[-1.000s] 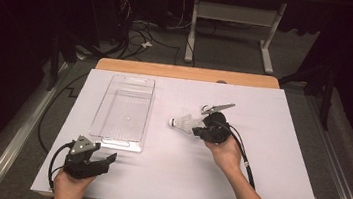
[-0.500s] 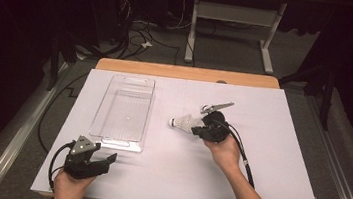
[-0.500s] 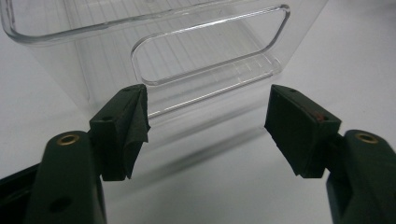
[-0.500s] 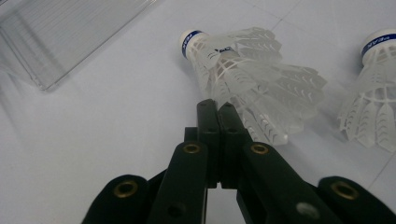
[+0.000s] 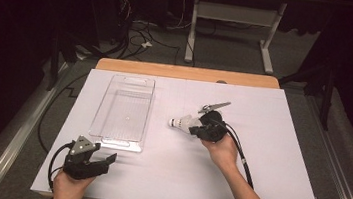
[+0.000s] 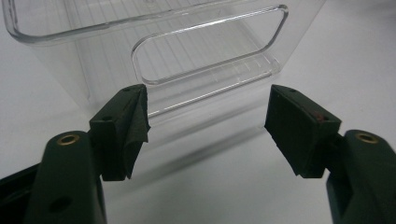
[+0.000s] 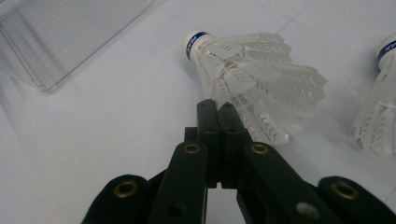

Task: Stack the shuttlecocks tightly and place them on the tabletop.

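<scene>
Nothing has shifted since a second ago. Right gripper stays pinched shut on a feather of the shuttlecock, right of the clear tray. Left gripper waits wide open, empty. That thin grip could slip or crush feathers.

A white sheet is covering a wooden table. Beyond it, a grey floor is lying in dim light, with tangled cables trailing and a white metal frame standing behind
</scene>
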Motion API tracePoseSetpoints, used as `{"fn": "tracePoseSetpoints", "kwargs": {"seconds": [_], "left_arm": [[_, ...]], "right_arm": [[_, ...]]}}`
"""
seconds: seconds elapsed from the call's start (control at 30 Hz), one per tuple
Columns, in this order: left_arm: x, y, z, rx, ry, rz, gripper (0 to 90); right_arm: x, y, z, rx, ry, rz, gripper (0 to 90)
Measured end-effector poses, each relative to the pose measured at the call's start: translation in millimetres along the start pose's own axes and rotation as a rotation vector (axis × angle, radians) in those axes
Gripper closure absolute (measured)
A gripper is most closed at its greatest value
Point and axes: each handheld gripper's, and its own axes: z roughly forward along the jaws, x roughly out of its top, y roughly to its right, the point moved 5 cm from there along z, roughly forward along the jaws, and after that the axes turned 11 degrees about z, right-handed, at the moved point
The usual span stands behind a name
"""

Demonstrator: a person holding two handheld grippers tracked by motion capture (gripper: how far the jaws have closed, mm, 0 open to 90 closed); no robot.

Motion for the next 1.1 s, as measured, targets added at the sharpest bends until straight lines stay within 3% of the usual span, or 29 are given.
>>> {"fn": "tracePoseSetpoints", "kwargs": {"seconds": [0.67,1.1], "left_arm": [[0.0,0.5,0.1,0.001,-0.002,0.005,30.9],[0.0,0.5,0.2,0.000,-0.003,0.006,30.8]], "right_arm": [[0.6,-1.7,2.9,0.027,0.003,0.003,90.0],[2.1,2.5,4.6,0.005,0.013,-0.012,90.0]]}}
